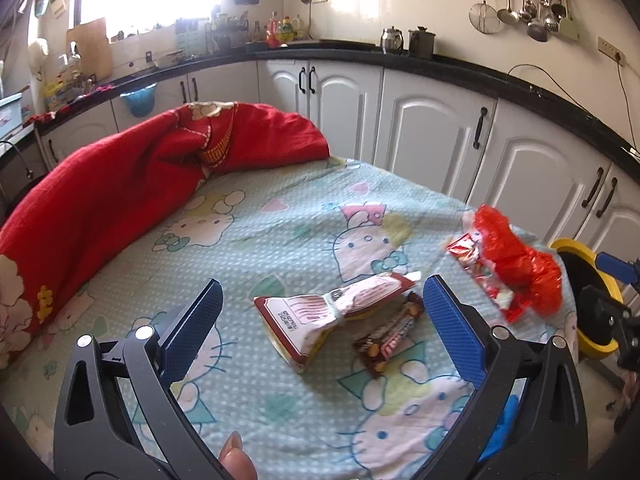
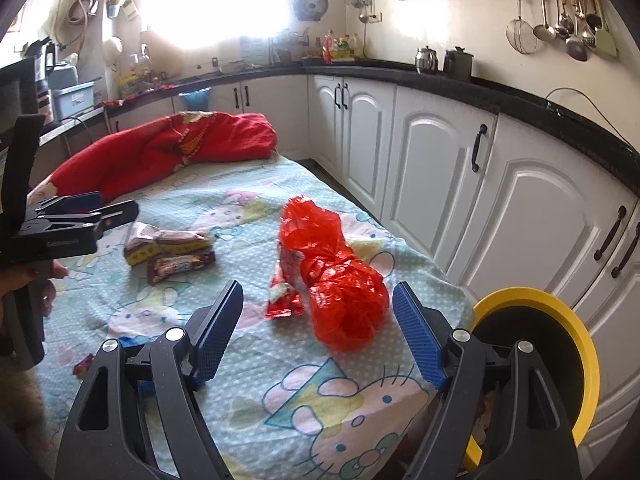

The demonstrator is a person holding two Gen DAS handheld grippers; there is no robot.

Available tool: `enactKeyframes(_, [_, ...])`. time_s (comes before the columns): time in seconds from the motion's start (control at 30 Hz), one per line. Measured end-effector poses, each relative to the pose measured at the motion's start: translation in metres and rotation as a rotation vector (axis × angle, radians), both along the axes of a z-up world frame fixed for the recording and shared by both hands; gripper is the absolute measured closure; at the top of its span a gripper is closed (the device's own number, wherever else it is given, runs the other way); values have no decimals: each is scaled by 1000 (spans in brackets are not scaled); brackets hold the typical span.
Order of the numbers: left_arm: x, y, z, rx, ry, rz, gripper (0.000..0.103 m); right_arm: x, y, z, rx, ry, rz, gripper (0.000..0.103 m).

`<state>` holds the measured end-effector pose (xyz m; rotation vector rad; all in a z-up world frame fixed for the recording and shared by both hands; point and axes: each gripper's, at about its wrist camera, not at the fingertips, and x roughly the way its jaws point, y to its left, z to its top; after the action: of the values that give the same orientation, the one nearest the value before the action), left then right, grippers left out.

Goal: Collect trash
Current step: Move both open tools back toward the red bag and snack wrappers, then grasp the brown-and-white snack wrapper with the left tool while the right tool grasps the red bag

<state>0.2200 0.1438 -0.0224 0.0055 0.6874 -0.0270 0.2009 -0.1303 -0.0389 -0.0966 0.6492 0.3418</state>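
**Snack wrappers and a red bag on a cartoon-cat bedsheet, two empty grippers above**

Nearest, seen from the left wrist: left gripper [image 1: 320, 312] spread wide, nothing between its blue pads [image 1: 192, 328], hanging over the bedsheet [image 1: 280, 216]. Just past the fingertips, on the sheet: a cream-and-red striped snack packet [image 1: 320, 320], crumpled at its middle, printed text on it too blurred to read. Touching its right side: a brown candy-bar wrapper [image 1: 390, 336], label unreadable.

Seen from the right wrist: right gripper [image 2: 318, 328] likewise released and empty, wide apart. Just beyond it on the sheet: a crinkled red plastic bag [image 2: 336, 276], with a small red foil wrapper [image 2: 284, 300] against its left side. Off the sheet's right edge, beside the bag: a yellow-rimmed bin [image 2: 560, 304], dark inside.

At the far end of the sheet: a bunched red blanket [image 1: 160, 160]. Beyond the sheet: white cabinets [image 1: 432, 128] under a black countertop.
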Motion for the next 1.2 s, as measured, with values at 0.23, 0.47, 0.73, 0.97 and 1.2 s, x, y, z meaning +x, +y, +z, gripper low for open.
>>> enactKeyframes(0.23, [25, 5, -18, 25, 57, -84, 11, 23, -2, -13, -15, 31, -21, 28])
enactKeyframes(0.47, [52, 1, -35, 78, 149, -232, 11, 37, -5, -21, -38, 55, -21, 28])
enactKeyframes(0.73, [72, 10, -47, 27, 254, -321, 23, 51, -4, -28, -51, 93, -6, 28])
enactKeyframes(0.97, [72, 7, -62, 27, 305, -343, 40, 62, -1, -37, -54, 126, -17, 28])
enactKeyframes(1.2, [72, 10, -65, 34, 293, -303, 60, 70, -1, -51, -48, 192, -16, 44])
